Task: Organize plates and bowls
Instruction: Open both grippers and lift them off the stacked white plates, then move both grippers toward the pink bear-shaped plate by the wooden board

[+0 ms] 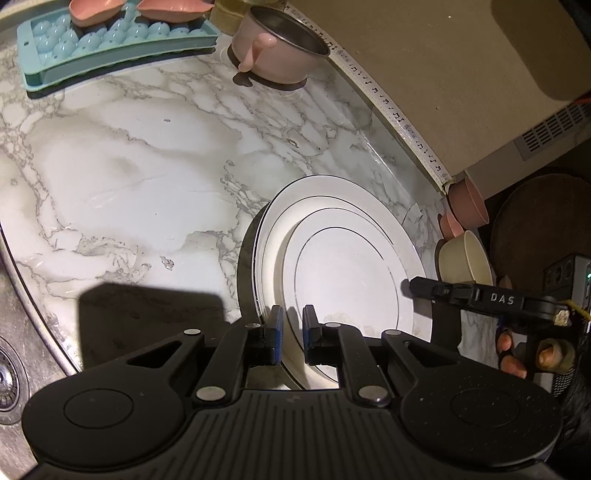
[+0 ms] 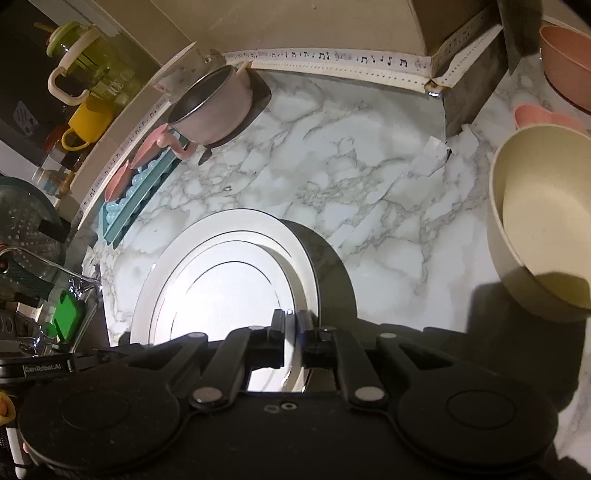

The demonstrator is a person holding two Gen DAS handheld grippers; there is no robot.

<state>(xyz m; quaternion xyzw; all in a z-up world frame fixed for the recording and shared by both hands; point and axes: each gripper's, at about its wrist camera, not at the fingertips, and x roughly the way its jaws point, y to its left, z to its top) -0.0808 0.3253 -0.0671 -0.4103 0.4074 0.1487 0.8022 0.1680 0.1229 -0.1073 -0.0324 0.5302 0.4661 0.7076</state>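
A stack of white plates with thin dark rings (image 1: 343, 266) lies on the marble counter; it also shows in the right wrist view (image 2: 229, 273). My left gripper (image 1: 292, 328) straddles the near rim of the top plate with a visible gap between its pads. My right gripper (image 2: 291, 328) is shut on the plate's rim at the opposite side; it shows in the left wrist view as a black arm (image 1: 476, 295). A cream bowl (image 2: 543, 218) stands to the right, also seen in the left wrist view (image 1: 467, 258). Pink bowls (image 1: 467, 203) stand behind it.
A pink metal pot (image 1: 280, 48) stands at the back wall. A teal ice tray (image 1: 110, 44) holds pink dishes (image 1: 96, 13). A sink (image 1: 7, 373) lies at the left. A colander (image 2: 26, 218), mugs and a green lid (image 2: 66, 314) sit near the sink.
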